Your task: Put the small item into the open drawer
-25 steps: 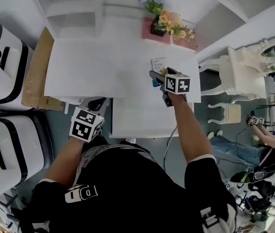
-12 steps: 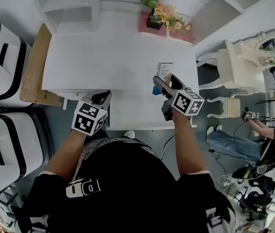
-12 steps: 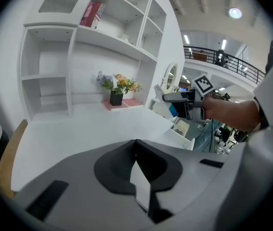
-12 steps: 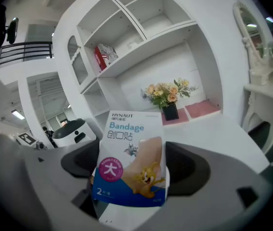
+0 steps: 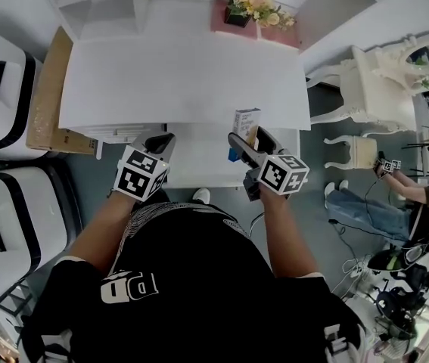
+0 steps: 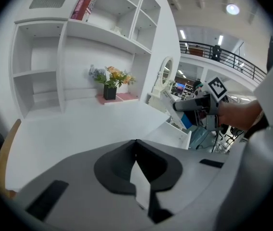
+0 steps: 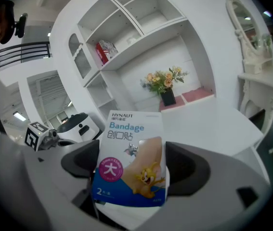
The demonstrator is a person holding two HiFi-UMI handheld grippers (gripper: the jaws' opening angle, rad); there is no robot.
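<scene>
Box [image 7: 129, 162]: clamped upright in the right gripper [image 5: 248, 137], over the open drawer [image 5: 199, 169].
Left gripper [image 5: 160, 142]: clenched, empty, at the drawer's left edge.

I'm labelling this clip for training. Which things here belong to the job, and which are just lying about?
Job: bandage box, right hand-held gripper shut on it, open drawer.
Lying about: flowers, cardboard, red book, white chair.
</scene>
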